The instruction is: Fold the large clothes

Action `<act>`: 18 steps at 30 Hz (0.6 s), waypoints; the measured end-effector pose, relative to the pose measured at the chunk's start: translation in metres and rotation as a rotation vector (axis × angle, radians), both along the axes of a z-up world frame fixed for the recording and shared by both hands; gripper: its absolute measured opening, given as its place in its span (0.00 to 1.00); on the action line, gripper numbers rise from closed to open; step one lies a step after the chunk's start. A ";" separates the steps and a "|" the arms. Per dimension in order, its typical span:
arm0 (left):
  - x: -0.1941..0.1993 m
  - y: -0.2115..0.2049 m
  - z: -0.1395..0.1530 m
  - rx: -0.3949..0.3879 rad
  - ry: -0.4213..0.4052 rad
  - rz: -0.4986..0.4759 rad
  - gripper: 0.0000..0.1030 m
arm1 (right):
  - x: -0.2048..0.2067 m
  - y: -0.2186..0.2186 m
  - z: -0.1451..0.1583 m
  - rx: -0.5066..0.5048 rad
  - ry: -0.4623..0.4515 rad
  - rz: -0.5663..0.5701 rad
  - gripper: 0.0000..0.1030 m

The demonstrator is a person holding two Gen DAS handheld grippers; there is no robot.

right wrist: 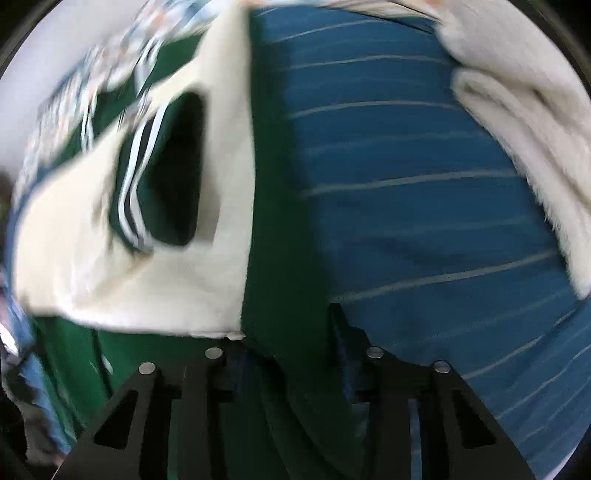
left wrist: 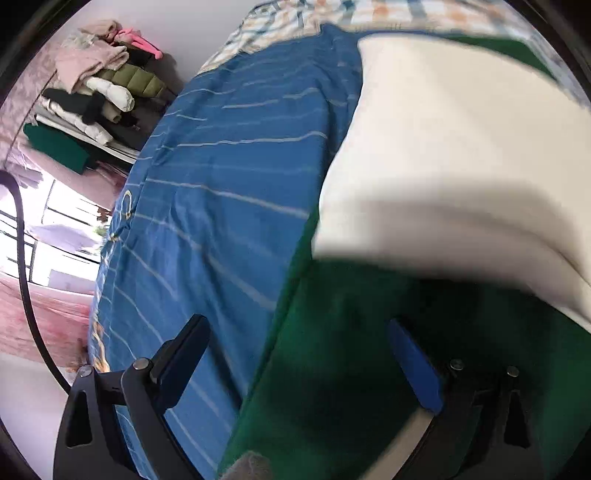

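Note:
A large green jacket (left wrist: 332, 369) with a cream fleece lining (left wrist: 461, 166) lies on a bed with a blue striped cover (left wrist: 229, 192). My left gripper (left wrist: 299, 354) is open, its fingers wide apart over the jacket's left edge, holding nothing. In the right wrist view the jacket (right wrist: 280, 258) shows its cream lining (right wrist: 147, 288) and a striped collar (right wrist: 136, 192). My right gripper (right wrist: 288, 354) is shut on the jacket's green edge, with the cloth bunched between the fingers. The view is blurred by motion.
A pile of folded clothes (left wrist: 103, 85) sits on a shelf at the far left by the wall. A window (left wrist: 55, 236) is below it. A cream fleece blanket (right wrist: 524, 147) lies on the bed cover (right wrist: 424, 221) at the right. A checked quilt (left wrist: 332, 14) lies at the bed's far end.

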State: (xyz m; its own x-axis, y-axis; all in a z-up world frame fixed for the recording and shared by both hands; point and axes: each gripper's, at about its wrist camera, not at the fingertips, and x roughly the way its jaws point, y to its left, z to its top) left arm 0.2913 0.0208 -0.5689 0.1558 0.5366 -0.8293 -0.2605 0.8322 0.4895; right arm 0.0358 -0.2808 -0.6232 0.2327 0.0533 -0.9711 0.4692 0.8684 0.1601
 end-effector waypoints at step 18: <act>0.025 0.056 -0.002 -0.199 0.004 0.082 1.00 | -0.016 -0.065 -0.017 0.148 0.074 -0.218 0.49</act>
